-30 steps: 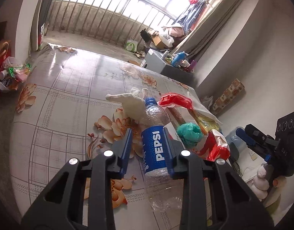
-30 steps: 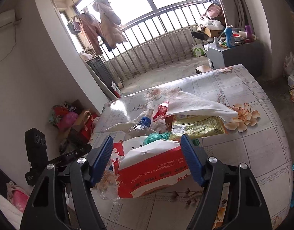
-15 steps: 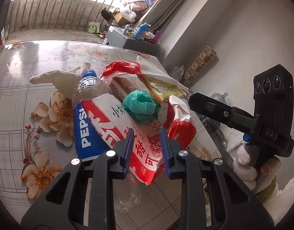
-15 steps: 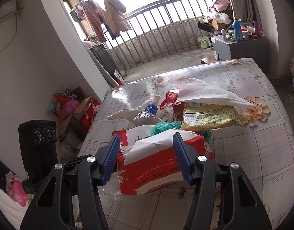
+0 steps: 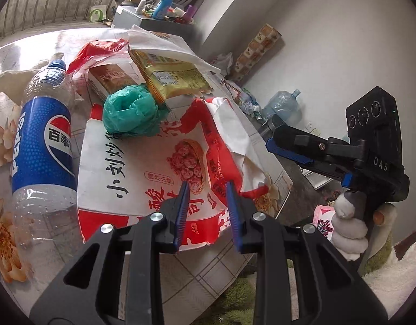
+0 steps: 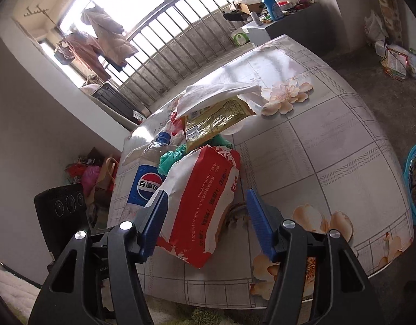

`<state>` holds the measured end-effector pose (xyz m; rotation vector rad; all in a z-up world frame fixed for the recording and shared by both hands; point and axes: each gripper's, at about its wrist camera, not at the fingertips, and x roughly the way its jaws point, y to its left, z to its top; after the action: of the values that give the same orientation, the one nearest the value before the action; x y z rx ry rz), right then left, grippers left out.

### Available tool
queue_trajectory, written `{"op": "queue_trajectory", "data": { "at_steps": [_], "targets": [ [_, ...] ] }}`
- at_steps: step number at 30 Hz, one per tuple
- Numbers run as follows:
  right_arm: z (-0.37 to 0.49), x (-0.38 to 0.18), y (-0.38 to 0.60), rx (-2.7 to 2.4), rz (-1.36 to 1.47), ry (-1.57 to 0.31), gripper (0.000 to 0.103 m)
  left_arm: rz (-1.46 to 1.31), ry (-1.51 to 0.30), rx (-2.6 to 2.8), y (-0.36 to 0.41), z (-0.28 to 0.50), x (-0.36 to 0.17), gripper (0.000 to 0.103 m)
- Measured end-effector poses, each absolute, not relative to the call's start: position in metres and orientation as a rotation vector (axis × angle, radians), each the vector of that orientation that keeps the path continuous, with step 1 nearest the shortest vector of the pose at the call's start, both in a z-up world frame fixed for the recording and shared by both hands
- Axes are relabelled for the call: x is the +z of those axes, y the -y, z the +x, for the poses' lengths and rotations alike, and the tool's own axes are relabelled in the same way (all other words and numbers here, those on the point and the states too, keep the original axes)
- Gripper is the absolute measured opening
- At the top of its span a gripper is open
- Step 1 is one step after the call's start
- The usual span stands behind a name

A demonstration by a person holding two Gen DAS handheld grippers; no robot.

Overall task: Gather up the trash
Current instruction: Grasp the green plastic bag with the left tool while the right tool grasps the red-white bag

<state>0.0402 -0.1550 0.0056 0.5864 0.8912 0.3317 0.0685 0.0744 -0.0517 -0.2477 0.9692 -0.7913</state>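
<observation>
Barely started, I'd say — both grippers are open. At the table's (image 6: pixel 329 146) near edge the left gripper (image 5: pixel 206 187) hovers over the red-and-white paper bag (image 5: pixel 142 168), the right gripper (image 6: pixel 206 203) straddles it. Pepsi bottle (image 5: pixel 42 140), green plastic wad (image 5: pixel 130 113), yellow snack packet (image 5: pixel 175 77) wait beyond.

The shiny tabletop (image 6: pixel 329 146) has a cover with grey squares and big peach flowers. A heap of trash lies on it: a clear plastic Pepsi bottle with a blue cap (image 5: pixel 42 140) on its side, and just beside it a red and white paper bag (image 5: pixel 142 168) lying flat. A small brown box (image 5: pixel 110 80) and a white cloth (image 6: pixel 216 92) sit further back.
</observation>
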Motion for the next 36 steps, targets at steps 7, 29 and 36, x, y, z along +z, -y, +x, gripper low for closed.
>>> {"op": "queue_trajectory", "data": {
  "at_steps": [7,29,36],
  "targets": [
    [0.026,0.004,0.171,0.299,0.622,-0.861,0.060,-0.270,-1.028,-0.935,-0.045,0.063,-0.058,0.024],
    [0.019,-0.035,0.111,0.245,0.174,-0.879,0.069,-0.341,-0.926,-0.639,-0.134,0.085,-0.032,0.026],
    [0.031,-0.049,0.108,0.158,0.118,-0.891,0.019,-0.298,-0.931,-0.609,-0.119,0.096,-0.030,0.035]
  ]
}}
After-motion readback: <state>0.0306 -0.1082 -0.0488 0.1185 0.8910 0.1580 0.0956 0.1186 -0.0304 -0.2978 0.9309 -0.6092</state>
